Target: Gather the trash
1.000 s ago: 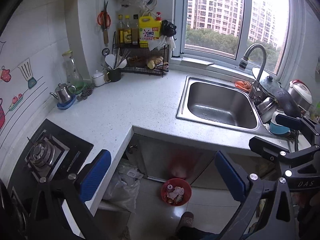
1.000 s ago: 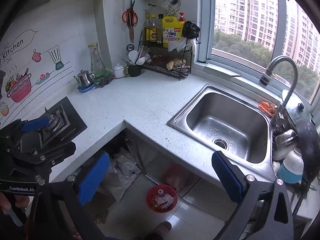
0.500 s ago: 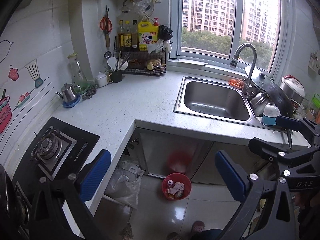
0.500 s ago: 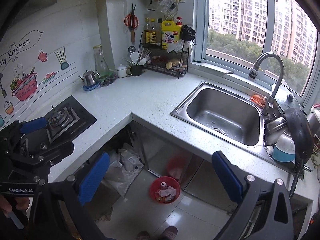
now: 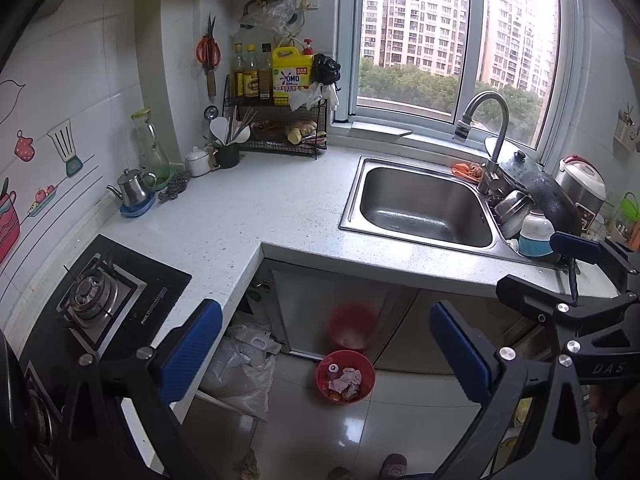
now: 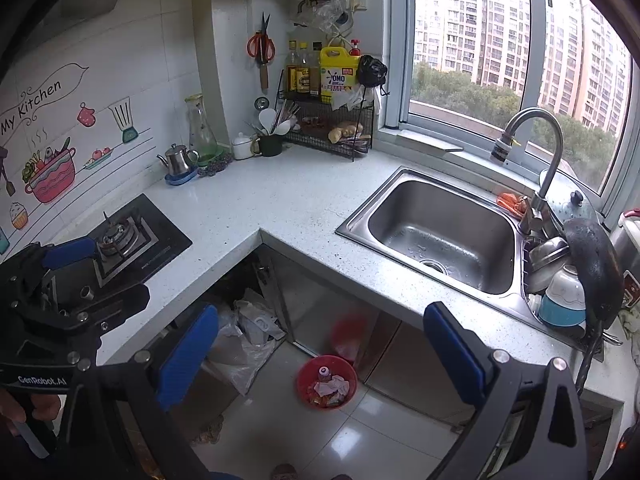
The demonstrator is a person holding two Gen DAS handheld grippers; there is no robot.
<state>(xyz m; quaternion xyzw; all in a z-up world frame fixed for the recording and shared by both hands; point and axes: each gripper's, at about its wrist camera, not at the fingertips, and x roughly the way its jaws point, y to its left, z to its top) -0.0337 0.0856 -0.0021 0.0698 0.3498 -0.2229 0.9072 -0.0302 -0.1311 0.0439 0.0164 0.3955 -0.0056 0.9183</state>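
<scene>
Red plastic, round and shallow, the bin [image 5: 345, 376] sits on the glossy pale floor tiles below the worktop [image 5: 256, 216], in front of the metal cabinet doors, which throw back a blurred red reflection of it. Crumpled paper, wrappers and a small bottle cap lie inside it; the scraps are too small to name further. Just left of the bin, in the open corner under the worktop, lie crinkled clear plastic bags [image 6: 248, 336], their far parts lost in shadow.

Both grippers hang above the floor, level with the worktop's front edge. The left gripper [image 5: 326, 354] has its blue-padded jaws spread wide with nothing between them; the right gripper [image 6: 320, 354] is likewise wide apart and empty. Each shows in the other's view at the frame edge, partly cut off.

On the speckled white worktop are a steel sink [image 5: 420, 208] with a curved tap, stacked pots to its right, a black gas hob [image 5: 100, 296] at the left, and a wire rack [image 5: 280, 128] of bottles in the corner. Shoe tips peek in at the bottom edge.
</scene>
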